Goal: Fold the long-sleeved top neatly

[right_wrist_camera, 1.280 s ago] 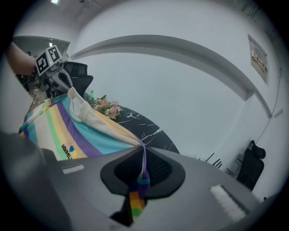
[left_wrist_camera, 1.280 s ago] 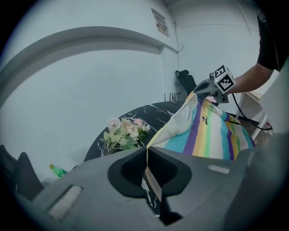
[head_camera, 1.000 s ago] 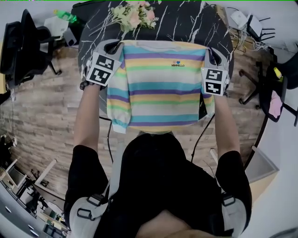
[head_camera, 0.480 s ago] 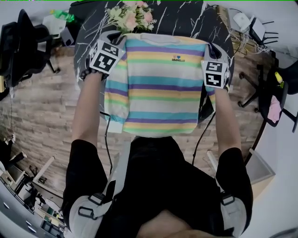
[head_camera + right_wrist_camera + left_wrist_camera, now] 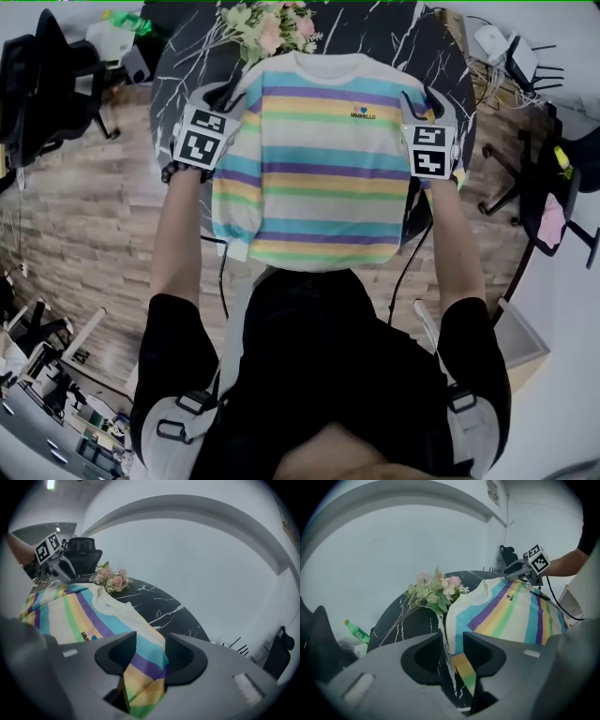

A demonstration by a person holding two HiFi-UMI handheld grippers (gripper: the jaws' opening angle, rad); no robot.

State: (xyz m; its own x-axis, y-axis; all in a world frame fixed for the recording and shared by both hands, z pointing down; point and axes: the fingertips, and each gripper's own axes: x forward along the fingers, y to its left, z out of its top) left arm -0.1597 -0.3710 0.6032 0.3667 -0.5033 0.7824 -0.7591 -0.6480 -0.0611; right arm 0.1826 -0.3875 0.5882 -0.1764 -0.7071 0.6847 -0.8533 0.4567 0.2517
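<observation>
Left hand-held gripper and right hand-held gripper, just opening, loosely straddle one striped top.

flowers on black marble table

The pastel-striped long-sleeved top lies spread front up on the black marble table

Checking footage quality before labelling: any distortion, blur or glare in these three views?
Head view: wide-angle bending at the edges, even light, top sharp. Left gripper view: dark round vignette, wall bowed, flowers crisp. Right gripper view: same vignette, ceiling lamp bright, no glare.
</observation>
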